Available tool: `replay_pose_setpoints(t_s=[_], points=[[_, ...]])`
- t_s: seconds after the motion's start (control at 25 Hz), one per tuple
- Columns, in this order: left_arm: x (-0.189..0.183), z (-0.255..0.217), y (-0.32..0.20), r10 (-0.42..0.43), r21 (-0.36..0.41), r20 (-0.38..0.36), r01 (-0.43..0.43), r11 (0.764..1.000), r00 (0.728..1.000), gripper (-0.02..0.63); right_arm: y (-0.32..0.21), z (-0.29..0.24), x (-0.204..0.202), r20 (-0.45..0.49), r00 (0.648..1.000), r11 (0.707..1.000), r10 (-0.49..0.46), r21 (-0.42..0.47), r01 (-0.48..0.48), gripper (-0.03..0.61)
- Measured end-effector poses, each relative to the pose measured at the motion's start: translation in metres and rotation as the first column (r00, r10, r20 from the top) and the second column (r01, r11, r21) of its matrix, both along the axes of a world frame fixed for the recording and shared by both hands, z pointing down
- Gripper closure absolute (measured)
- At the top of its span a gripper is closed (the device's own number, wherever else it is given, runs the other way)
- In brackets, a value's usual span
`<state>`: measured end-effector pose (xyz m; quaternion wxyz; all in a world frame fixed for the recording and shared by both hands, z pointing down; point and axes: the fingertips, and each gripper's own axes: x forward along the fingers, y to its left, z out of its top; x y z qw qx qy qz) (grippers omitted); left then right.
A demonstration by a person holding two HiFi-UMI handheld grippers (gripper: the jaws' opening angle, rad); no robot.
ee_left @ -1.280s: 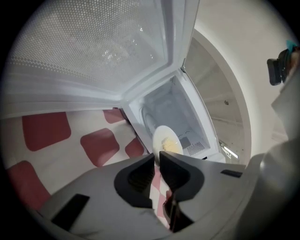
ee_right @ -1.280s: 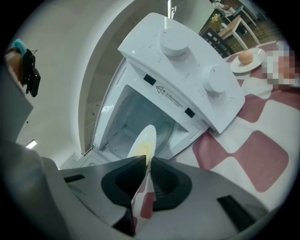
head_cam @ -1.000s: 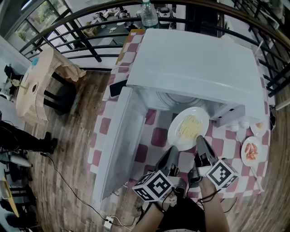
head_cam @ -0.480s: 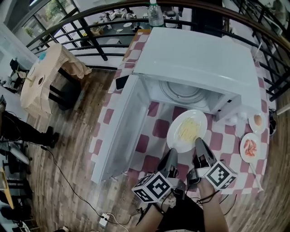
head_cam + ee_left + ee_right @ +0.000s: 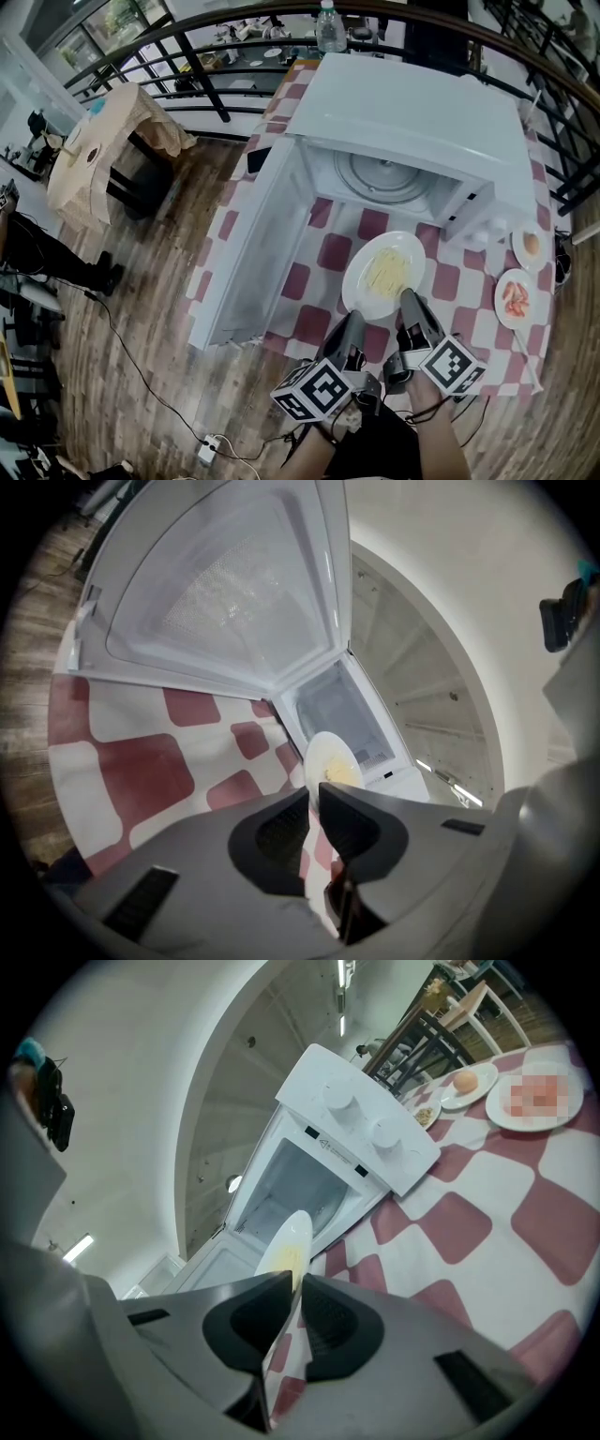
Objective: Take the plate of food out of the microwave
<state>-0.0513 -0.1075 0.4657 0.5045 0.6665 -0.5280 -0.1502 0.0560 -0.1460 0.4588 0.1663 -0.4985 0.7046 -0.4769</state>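
A white plate of yellow noodles (image 5: 384,272) hangs over the red-and-white checked cloth (image 5: 281,281), in front of the white microwave (image 5: 412,122). The microwave's door (image 5: 253,244) stands wide open to the left and its glass turntable (image 5: 382,176) is bare. My left gripper (image 5: 354,321) grips the plate's near rim on the left, my right gripper (image 5: 409,298) on the right. In the left gripper view the plate (image 5: 330,759) sits edge-on in my left gripper (image 5: 314,794). The right gripper view shows the plate (image 5: 289,1234) pinched in my right gripper (image 5: 292,1281).
Two small plates of food (image 5: 517,298) (image 5: 531,246) lie at the table's right edge. A dark flat object (image 5: 255,159) lies left of the microwave, a bottle (image 5: 330,33) behind it. A black railing (image 5: 187,70) and a round wooden table (image 5: 94,159) stand beyond, at the left.
The plate has come out of the microwave's mouth toward me, both grippers holding it throughout. The turntable now shows bare.
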Motion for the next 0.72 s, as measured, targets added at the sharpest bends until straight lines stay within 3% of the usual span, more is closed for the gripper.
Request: replay_pose_setpoints(t_s=[0.72], points=[[0.000,0.004,0.051,-0.015,-0.010,0.009,0.015,1.000,1.000,0.545,0.046,0.002,-0.004,0.022,0.999,1.000,-0.028,0.008,0.028,0.532]])
